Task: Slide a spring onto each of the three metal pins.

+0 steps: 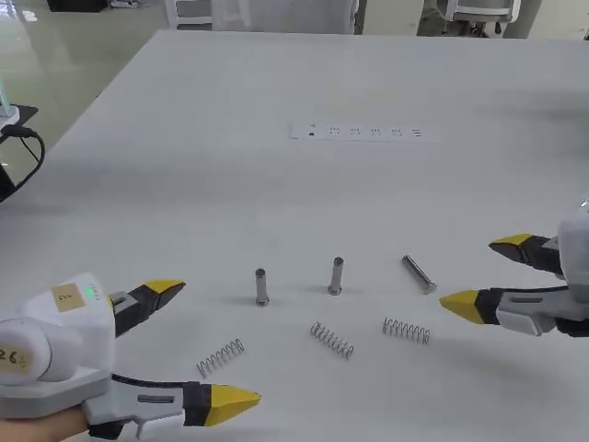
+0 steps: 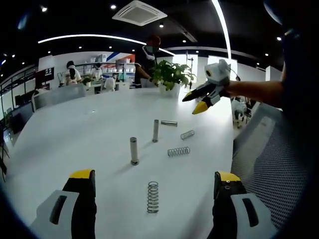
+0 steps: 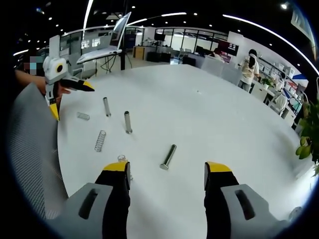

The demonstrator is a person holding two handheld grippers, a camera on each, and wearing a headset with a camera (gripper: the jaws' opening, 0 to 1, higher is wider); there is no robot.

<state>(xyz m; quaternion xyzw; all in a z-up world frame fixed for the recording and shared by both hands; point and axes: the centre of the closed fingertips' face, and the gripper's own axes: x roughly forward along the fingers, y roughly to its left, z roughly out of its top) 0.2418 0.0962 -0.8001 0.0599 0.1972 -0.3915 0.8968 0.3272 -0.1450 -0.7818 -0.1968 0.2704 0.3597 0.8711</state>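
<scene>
Three metal pins are on the white table: the left pin (image 1: pixel 261 287) and the middle pin (image 1: pixel 337 276) stand upright, the right pin (image 1: pixel 419 274) lies on its side. Three springs lie in front of them: left spring (image 1: pixel 221 357), middle spring (image 1: pixel 331 339), right spring (image 1: pixel 406 331). My left gripper (image 1: pixel 198 343) is open at the lower left, its jaws either side of the left spring (image 2: pixel 153 196). My right gripper (image 1: pixel 488 274) is open at the right, aimed at the lying pin (image 3: pixel 168 157), with the right spring (image 3: pixel 123 160) beside its left jaw.
A white power strip (image 1: pixel 363 133) lies flat further back on the table (image 1: pixel 276 184). A black cable (image 1: pixel 23 152) hangs at the table's left edge. Office chairs stand beyond the far edge. People stand in the background of both gripper views.
</scene>
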